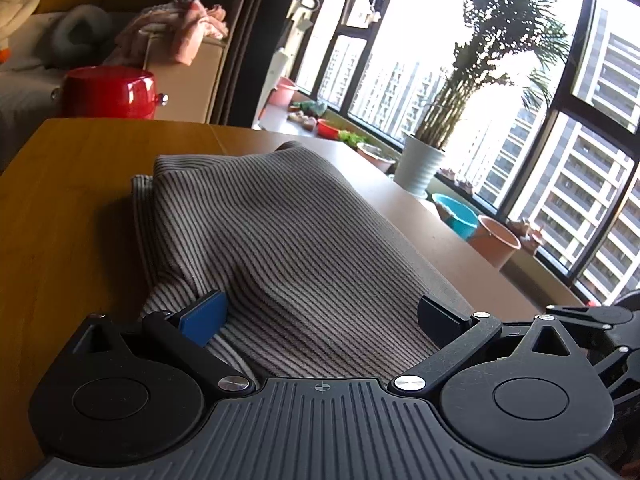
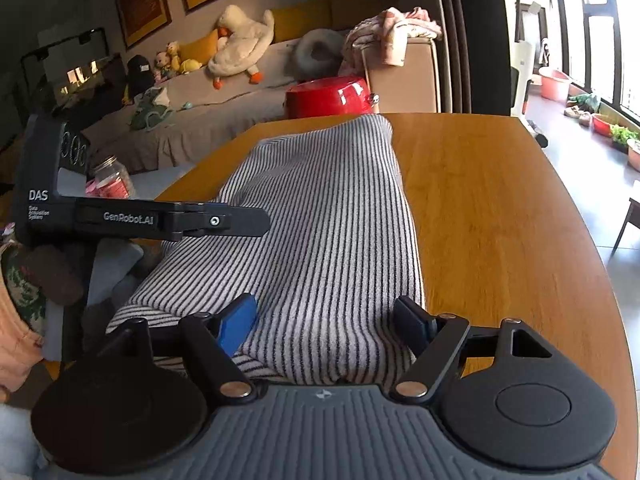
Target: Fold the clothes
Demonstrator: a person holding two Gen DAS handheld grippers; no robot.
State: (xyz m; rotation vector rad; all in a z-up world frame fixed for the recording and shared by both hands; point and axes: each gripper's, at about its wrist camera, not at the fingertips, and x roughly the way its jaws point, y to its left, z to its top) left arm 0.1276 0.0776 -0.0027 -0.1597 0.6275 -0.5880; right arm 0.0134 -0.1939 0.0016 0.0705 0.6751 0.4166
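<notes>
A grey and white striped garment (image 1: pixel 280 240) lies folded in a long bundle on the wooden table (image 1: pixel 80 184). My left gripper (image 1: pixel 320 316) is open, its blue pads wide apart with the near end of the bundle between them. In the right wrist view the same garment (image 2: pixel 332 216) stretches away across the table (image 2: pixel 500 208). My right gripper (image 2: pixel 328 320) is open too, its pads on either side of the bundle's near end. The left gripper's body (image 2: pixel 160 220) shows at the left, over the garment's left edge.
A red pot (image 2: pixel 328 96) stands past the table's far edge, by a sofa with soft toys (image 2: pixel 240 48) and pink clothes (image 2: pixel 392 32). A glass jar (image 2: pixel 112 180) sits at the left. Potted plants (image 1: pixel 424 160) and basins (image 1: pixel 456 216) line the window side.
</notes>
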